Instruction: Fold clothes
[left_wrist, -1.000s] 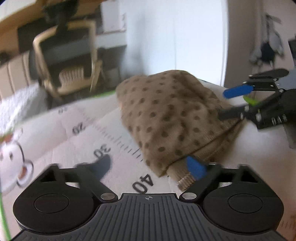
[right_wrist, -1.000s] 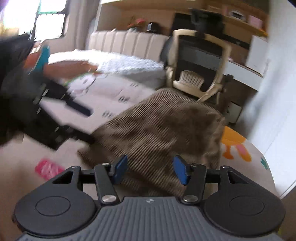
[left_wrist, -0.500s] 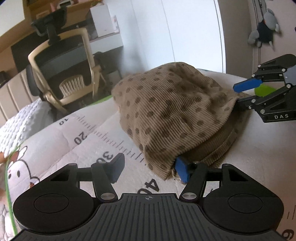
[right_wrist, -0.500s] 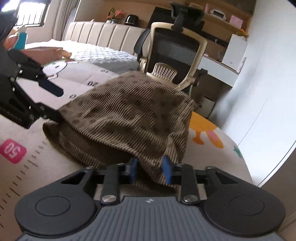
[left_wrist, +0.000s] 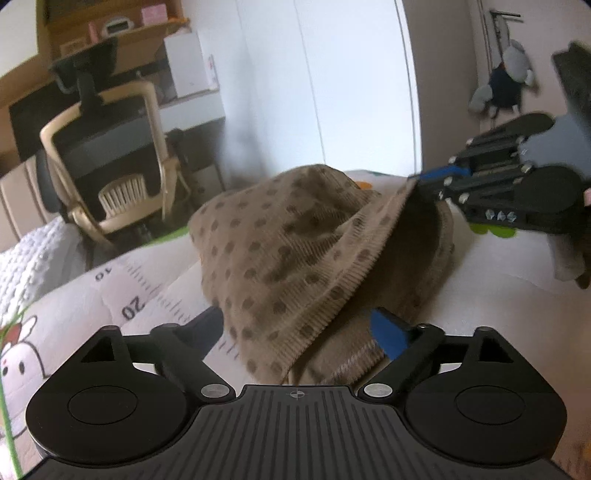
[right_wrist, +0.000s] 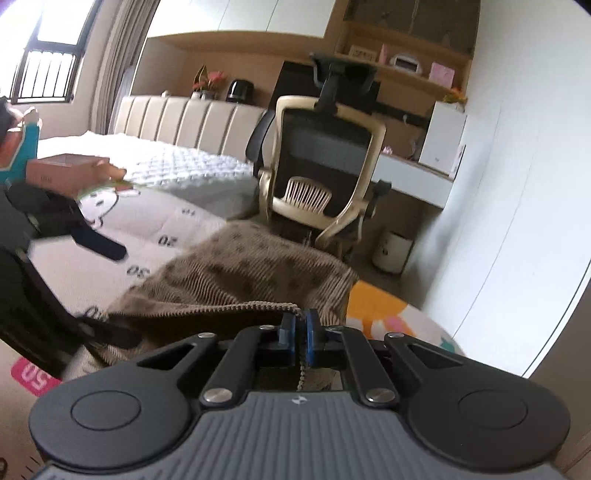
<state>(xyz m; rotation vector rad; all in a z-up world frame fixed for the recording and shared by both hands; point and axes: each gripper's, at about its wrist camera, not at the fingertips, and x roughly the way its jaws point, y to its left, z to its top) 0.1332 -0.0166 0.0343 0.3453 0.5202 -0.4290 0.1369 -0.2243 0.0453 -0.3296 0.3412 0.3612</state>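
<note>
My right tongs (right_wrist: 299, 328) just clamped the brown spotted garment (left_wrist: 288, 243) hem, lifting it; left tongs (left_wrist: 299, 332) opening around its near corner, unpinched; fold can start.

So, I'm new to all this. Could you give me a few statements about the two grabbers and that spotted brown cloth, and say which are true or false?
1. The right gripper is pinching the edge of the brown dotted garment. True.
2. The left gripper is clamped tight on the garment. False: its jaws are opening, standing wide on either side of the cloth's near corner.
3. The garment is plain blue. False: it is brown ribbed fabric with darker dots.
4. The garment lies on a mat printed with numbers. True.
5. An office chair stands behind the garment. True.
</note>
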